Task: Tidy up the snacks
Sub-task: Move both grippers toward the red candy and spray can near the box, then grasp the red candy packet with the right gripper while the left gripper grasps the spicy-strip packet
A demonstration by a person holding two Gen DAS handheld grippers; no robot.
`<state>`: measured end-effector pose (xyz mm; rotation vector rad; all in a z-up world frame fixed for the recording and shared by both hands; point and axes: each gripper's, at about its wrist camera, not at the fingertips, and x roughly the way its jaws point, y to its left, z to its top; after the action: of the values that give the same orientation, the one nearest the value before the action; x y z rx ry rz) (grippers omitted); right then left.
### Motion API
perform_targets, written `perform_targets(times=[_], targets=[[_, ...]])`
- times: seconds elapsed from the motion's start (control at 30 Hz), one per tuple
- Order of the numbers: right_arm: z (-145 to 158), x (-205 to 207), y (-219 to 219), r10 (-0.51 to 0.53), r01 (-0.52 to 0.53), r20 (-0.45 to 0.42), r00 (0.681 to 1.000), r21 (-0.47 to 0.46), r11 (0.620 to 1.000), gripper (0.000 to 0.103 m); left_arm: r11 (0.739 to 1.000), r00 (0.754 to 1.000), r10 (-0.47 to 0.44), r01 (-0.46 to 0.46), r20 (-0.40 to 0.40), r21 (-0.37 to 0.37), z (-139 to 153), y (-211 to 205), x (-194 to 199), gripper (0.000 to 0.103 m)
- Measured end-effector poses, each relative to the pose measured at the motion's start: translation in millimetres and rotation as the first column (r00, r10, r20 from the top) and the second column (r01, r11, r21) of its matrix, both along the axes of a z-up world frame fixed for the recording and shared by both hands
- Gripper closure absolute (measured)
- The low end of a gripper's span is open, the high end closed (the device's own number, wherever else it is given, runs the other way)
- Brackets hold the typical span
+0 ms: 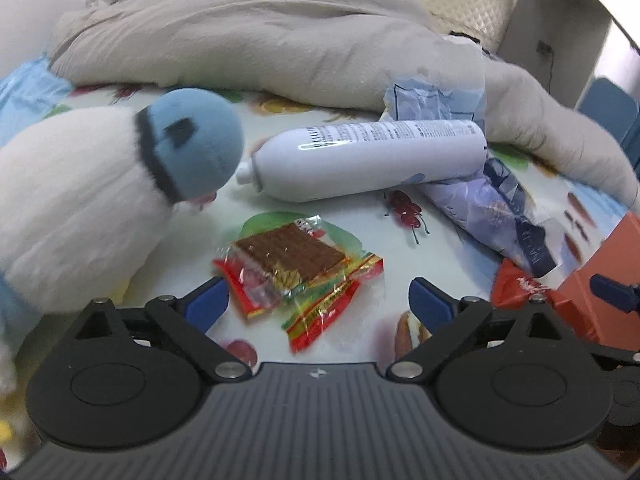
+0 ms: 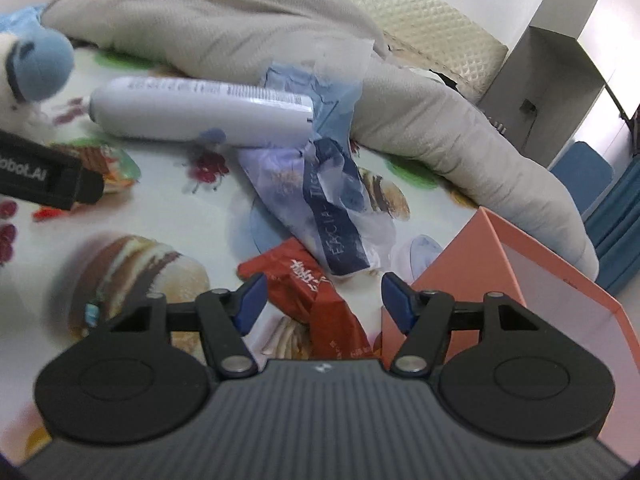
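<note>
On the food-print sheet sits the clutter. Left gripper hangs low over a wafer pack, clear wrap with red and green ends, chocolate wafer showing through. Its blue fingers are spread wide, one either side of the pack's near end, neither touching it. Nothing held. Just left of the wafer looms a white plush with a blue cap. Behind the wafer a white bottle lies on its side, nozzle toward the plush, its far end resting on a crumpled blue-and-white bag.

Over to the right gripper: fingers parted about midway, straddling a red pouch that lies flat on the sheet, running under the gripper body. Whether the pads touch it, I cannot tell; no squeeze shows. Just right of the pouch stands an open pink box, its near corner beside the right finger. The crumpled bag lies just beyond the pouch, overlapping its far end. A grey duvet is bunched along the back. The left gripper's black body pokes in at the left edge of the right view.
</note>
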<state>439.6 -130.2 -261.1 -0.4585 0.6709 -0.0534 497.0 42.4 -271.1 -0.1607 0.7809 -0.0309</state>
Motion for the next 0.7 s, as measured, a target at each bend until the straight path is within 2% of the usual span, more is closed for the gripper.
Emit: perform_targets(times=[0.1,0.2,0.43,0.53,0.6,0.7], targets=[[-10,2,10,-0.004,0.008,0.037,0.999,-0.100,0.995,0.038,0.998,1.000,-0.008,0.008,0.007,0.056,-5,-6,6,0.005],[-17,8,11,-0.001,0.003,0.019,1.000,-0.089,0.996,0.038,0.994,1.000,-0.027,0.027,-0.003,0.108,-12,-9,12,0.005],[-22,15,6,-0.036,0.036,0.008,0.999,-0.051,0.998,0.038,0.992,0.999,-0.039,0.038,0.006,0.123,-24,-9,19,0.005],[-18,18,-1,-0.060,0.060,-0.012,0.998,0.015,0.998,0.039,0.993,0.999,-0.043,0.040,0.019,0.115,-25,-7,20,0.007],[-17,19,-2,-0.055,0.057,-0.032,0.998,0.059,0.997,0.048,0.991,0.998,-0.049,0.045,0.029,0.124,-24,-7,19,0.021],[-18,17,3,-0.049,0.049,-0.030,0.998,0.027,0.998,0.064,0.990,0.998,-0.052,0.047,0.032,0.131,-22,-6,19,0.036]])
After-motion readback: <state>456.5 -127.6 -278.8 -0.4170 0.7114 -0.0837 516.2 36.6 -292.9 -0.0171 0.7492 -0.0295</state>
